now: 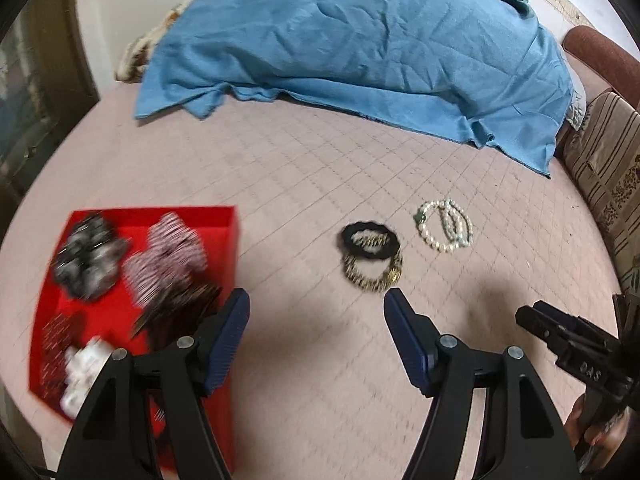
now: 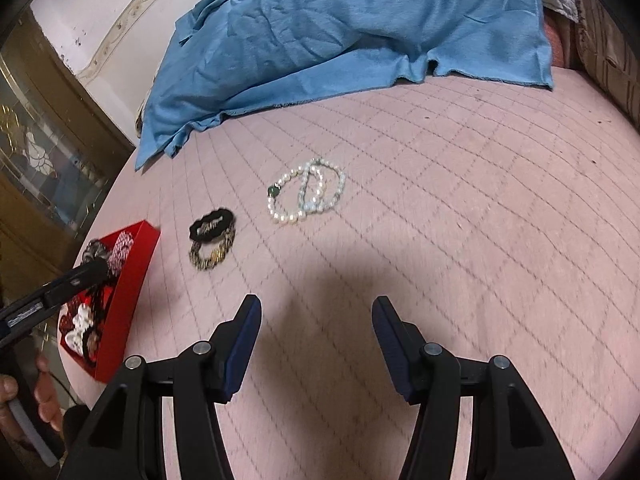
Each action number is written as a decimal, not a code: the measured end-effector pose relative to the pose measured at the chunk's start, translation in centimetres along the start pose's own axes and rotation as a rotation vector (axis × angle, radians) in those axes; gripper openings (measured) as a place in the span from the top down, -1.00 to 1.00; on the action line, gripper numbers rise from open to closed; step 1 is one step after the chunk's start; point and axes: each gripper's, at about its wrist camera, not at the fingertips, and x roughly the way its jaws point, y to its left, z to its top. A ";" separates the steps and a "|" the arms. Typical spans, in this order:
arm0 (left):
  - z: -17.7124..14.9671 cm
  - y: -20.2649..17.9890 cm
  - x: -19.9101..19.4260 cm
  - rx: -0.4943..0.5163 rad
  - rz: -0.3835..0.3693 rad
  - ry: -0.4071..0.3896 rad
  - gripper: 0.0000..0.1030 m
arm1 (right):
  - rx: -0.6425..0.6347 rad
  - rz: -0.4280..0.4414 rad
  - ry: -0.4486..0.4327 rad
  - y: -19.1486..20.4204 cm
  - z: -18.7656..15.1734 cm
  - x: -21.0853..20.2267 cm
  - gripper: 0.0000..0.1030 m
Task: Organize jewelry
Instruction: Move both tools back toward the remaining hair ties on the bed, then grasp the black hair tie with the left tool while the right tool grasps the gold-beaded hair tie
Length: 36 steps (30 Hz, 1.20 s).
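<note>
On a pink quilted bedspread [image 1: 280, 168], the left gripper [image 1: 316, 304] hangs with its blue-padded jaws spread wide and nothing between them; a black scrunchie [image 1: 370, 240] overlapping a gold-and-black bracelet [image 1: 372, 276] lies just beyond the fingertips at about 12 o'clock, closer to the right finger, apart from both pads. A tangle of pearl bracelets [image 1: 446, 226] with one green bead rests at roughly 1 o'clock from that claw, just beside the scrunchie pair but not touching it. At 9 to 10 o'clock sits an open red box [image 1: 228, 216], its near corner partly hidden behind the left finger, holding a grey-black scrunchie [image 1: 88, 256], a pink striped scrunchie [image 1: 168, 256], dark hair clips and a white piece, all motion-blurred. The right gripper [image 2: 316, 306] is likewise parted and empty above the bedspread [image 2: 460, 220]; from it the pearl bracelets [image 2: 306, 192] lie at 12 o'clock, well ahead of the tips, the black scrunchie [image 2: 212, 226] atop the gold-and-black bracelet [image 2: 208, 258] at about 11 o'clock, and the red box [image 2: 128, 280] at 9 to 10 o'clock by the bed's edge, crossed by the other tool's black finger. A rumpled blue cloth [image 1: 360, 40] covers the far end of the bed.
</note>
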 end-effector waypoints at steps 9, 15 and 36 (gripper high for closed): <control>3.8 0.6 7.3 -0.072 -0.150 0.082 -0.25 | -0.041 0.075 0.014 2.8 2.1 3.5 -0.21; 5.4 0.7 11.5 -0.066 -0.198 0.156 0.08 | -0.114 0.119 0.045 6.9 2.4 7.5 -0.21; 4.4 0.8 10.9 0.010 -0.174 0.160 1.00 | -0.136 -0.036 0.045 6.9 0.2 7.5 0.71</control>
